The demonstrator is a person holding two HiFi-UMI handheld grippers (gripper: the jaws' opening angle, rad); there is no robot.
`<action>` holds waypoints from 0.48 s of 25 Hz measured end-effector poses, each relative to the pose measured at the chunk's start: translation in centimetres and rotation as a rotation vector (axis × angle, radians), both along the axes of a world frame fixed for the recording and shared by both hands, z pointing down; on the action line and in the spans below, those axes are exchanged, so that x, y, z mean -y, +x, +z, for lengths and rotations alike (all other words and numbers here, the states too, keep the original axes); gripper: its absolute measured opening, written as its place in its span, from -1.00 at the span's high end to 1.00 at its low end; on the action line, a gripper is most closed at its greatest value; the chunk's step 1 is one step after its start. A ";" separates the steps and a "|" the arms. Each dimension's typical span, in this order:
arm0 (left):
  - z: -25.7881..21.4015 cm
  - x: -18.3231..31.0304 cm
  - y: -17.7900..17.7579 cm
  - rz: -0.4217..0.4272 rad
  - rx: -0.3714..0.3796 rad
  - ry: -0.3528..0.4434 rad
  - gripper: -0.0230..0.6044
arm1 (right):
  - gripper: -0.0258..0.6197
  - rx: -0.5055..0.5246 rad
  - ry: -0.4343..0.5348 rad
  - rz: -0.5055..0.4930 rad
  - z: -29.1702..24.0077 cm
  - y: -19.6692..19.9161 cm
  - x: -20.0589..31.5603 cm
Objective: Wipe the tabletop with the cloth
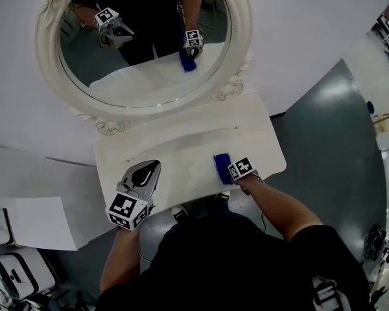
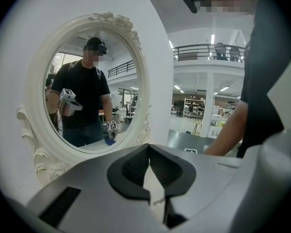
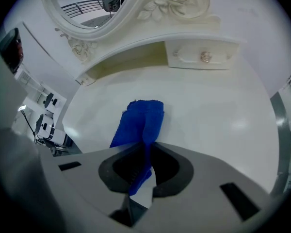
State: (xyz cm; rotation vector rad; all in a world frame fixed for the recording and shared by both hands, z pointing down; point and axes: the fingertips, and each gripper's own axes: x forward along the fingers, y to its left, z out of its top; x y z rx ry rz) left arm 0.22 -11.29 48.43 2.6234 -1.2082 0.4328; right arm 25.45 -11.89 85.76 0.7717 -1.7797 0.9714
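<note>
A blue cloth point(image 1: 222, 168) lies on the white tabletop point(image 1: 181, 149) near its front right edge. My right gripper point(image 1: 231, 173) is shut on the cloth's near end. In the right gripper view the blue cloth point(image 3: 140, 123) hangs from the jaws and its far part rests flat on the tabletop point(image 3: 208, 106). My left gripper point(image 1: 146, 171) is held over the front left part of the table, shut, with nothing between its jaws. In the left gripper view, the left gripper point(image 2: 149, 171) points toward the oval mirror point(image 2: 92, 86).
A white oval mirror point(image 1: 146, 41) with a carved frame stands at the back of the table, above a small drawer point(image 3: 201, 57). The dark floor point(image 1: 324, 128) lies to the right. White cases point(image 1: 13, 264) sit on the floor at the left.
</note>
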 end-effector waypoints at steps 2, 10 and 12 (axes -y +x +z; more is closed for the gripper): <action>0.1 0.7 1.2 0.016 0.001 -0.001 0.89 | 0.81 -0.017 0.010 0.020 0.0 2.5 0.7; 0.3 2.7 6.0 0.071 0.000 -0.003 0.89 | 0.81 -0.068 0.018 0.176 0.0 13.0 2.7; 0.4 2.9 7.1 0.082 0.000 -0.003 0.89 | 0.81 -0.085 0.026 0.207 -0.1 15.4 2.9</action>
